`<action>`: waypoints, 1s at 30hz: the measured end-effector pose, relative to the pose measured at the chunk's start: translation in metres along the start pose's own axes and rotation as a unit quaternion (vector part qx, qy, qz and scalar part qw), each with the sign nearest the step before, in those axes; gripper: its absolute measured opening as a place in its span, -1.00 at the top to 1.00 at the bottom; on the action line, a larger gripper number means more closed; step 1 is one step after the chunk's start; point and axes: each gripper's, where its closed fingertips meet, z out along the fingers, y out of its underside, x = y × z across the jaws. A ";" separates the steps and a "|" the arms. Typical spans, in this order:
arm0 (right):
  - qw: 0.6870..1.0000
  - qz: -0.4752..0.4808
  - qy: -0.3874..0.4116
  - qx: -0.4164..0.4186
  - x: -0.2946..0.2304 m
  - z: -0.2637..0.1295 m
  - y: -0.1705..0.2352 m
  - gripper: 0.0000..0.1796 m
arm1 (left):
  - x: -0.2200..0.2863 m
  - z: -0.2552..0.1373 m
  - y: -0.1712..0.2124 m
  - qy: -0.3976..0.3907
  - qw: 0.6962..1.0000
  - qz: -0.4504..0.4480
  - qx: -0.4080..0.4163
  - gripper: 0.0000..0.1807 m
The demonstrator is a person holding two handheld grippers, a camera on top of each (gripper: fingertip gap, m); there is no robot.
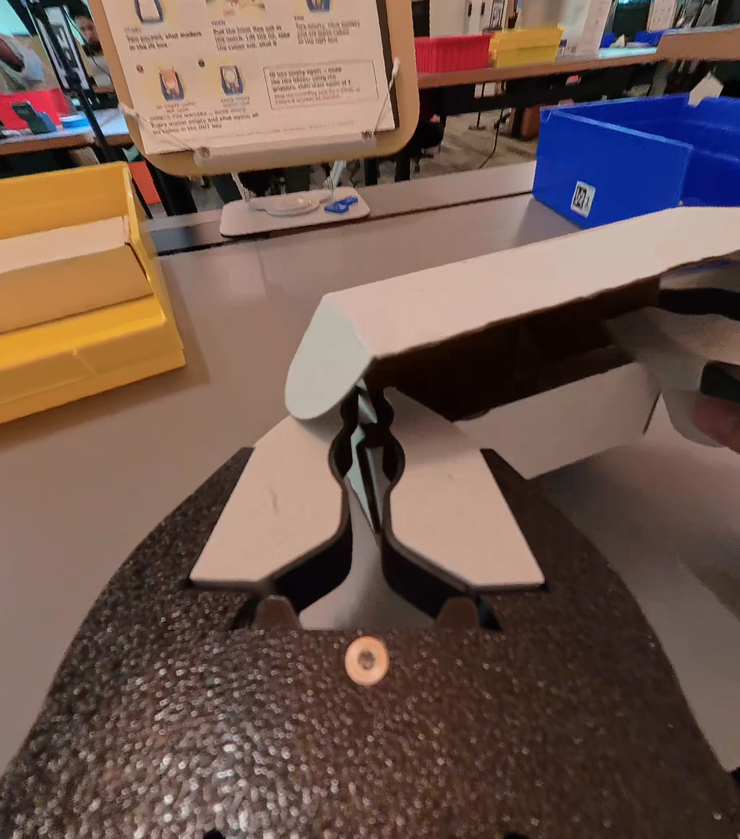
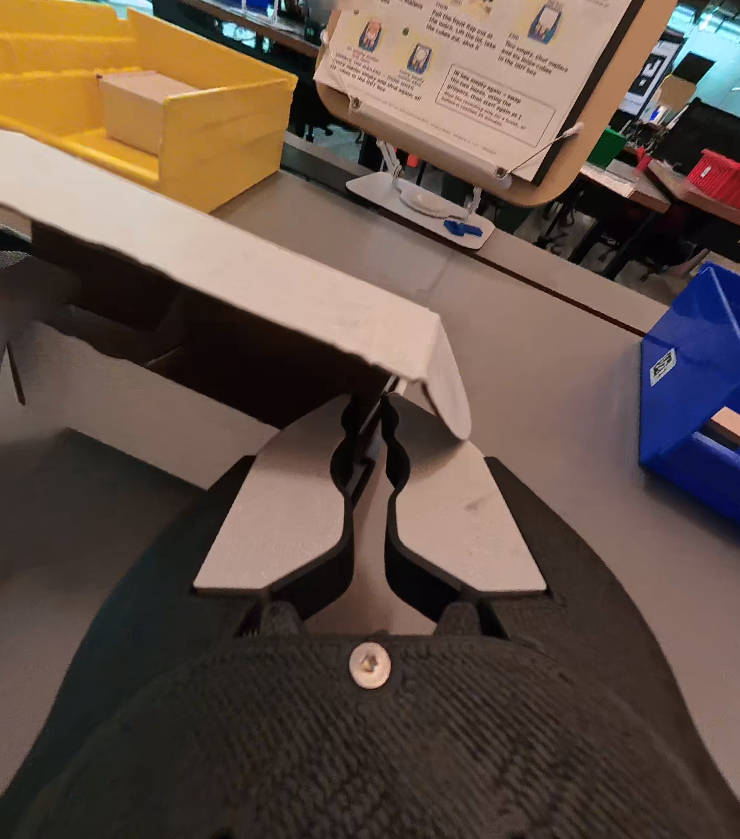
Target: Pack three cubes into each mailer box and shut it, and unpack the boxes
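Mailer [image 1: 518, 295]: white, on the grey table [image 1: 231, 408] between my grippers, lid raised.
Left gripper [image 1: 365, 408]: I have it closed on the lid's left corner flap.
Right gripper [image 2: 370, 408]: closed on the lid's right corner flap.
Yellow bin [image 1: 63, 363]: far left, holding a shut box [image 1: 45, 277].
Blue bin [image 2: 713, 386]: far right.
Instruction board [image 1: 259, 81]: far centre.

Printed text and small pictures are carried by an instruction sheet [image 1: 259, 68] clipped to a tan board on a stand. A square black-and-white code sticker [image 1: 582, 198] is stuck on the blue bin [image 1: 608, 177]. No brand marks are seen elsewhere.
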 end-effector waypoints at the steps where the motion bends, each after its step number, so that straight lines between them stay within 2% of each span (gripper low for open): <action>1: 1.000 -0.004 -0.004 -0.006 -0.001 0.000 0.003 0.90 | 0.001 0.000 0.003 0.006 1.000 -0.003 -0.010 0.92; 3: 1.000 -0.016 -0.009 -0.013 0.000 0.002 0.009 0.86 | 0.003 0.000 0.006 0.019 1.000 -0.011 -0.021 0.92; 6: 0.999 -0.028 -0.025 -0.008 -0.002 0.003 0.012 0.69 | 0.006 0.002 0.010 0.032 0.999 -0.002 -0.036 0.91; 8: 0.997 -0.047 -0.056 -0.007 -0.008 0.000 0.014 0.57 | 0.009 0.002 0.014 0.043 0.998 0.009 -0.052 0.83; 13: 0.992 -0.086 -0.096 -0.002 -0.005 -0.024 0.014 0.51 | 0.016 0.001 0.013 0.080 0.994 0.062 -0.048 0.78; 17: 0.993 -0.074 -0.093 0.015 0.010 -0.033 0.013 0.56 | 0.021 0.000 0.010 0.112 0.989 0.083 -0.042 0.75; 22: 0.997 0.018 -0.070 -0.025 0.017 -0.011 0.028 0.58 | 0.014 0.004 0.013 0.111 0.990 0.071 -0.051 0.81; 23: 0.997 0.037 -0.062 -0.020 0.019 -0.007 0.026 0.63 | 0.012 0.004 0.013 0.107 0.990 0.075 -0.052 0.82; 26: 0.997 0.039 -0.063 0.015 0.017 -0.004 0.014 0.99 | 0.013 0.001 0.011 0.112 0.990 0.078 -0.042 0.93; 30: 0.998 0.005 -0.062 0.008 0.008 -0.002 0.011 1.00 | 0.013 0.003 0.010 0.090 0.991 0.093 -0.045 0.98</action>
